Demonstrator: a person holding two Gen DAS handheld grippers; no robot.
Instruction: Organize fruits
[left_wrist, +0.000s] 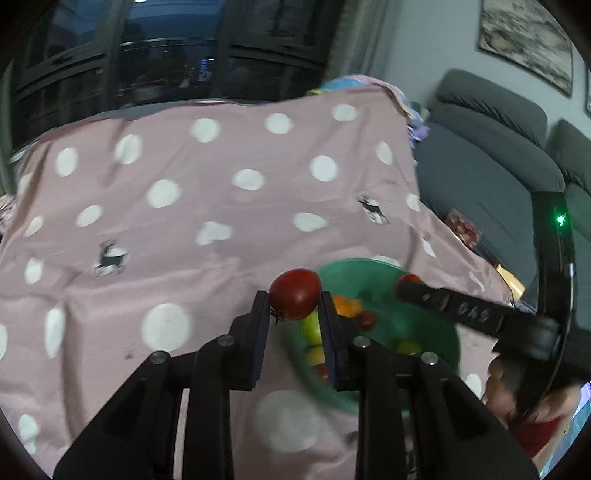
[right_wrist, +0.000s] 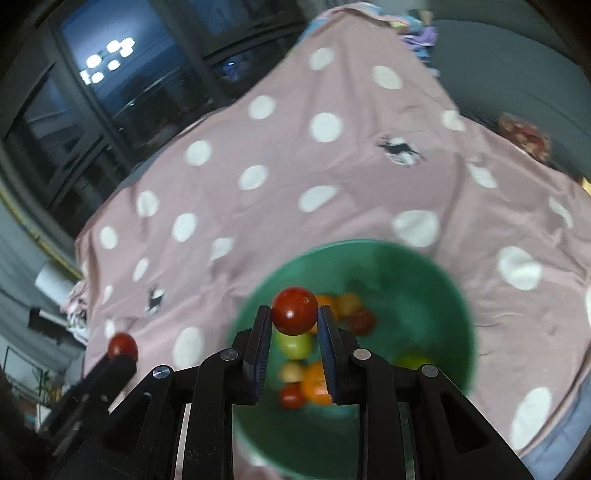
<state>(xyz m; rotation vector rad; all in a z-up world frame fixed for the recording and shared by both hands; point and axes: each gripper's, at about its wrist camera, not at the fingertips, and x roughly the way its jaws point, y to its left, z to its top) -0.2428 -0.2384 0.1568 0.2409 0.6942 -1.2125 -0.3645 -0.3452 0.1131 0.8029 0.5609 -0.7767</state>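
Both grippers carry fruit above the green bowl (right_wrist: 436, 280): the left gripper (left_wrist: 294, 308) has its fingers clamped on a red tomato (left_wrist: 295, 293), the right gripper (right_wrist: 294, 317) likewise on another tomato (right_wrist: 294, 310). Next, I judge, each must release over the bowl below its fingers.

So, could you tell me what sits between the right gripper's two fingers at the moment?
A red cherry tomato, pinched at the tips of the right gripper, above the green bowl of fruit. The right wrist view shows it.

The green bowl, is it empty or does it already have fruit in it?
Not empty. The green bowl holds several small fruits, red, orange and yellow-green, lying on its bottom; they are blurred, so an exact count cannot be told.
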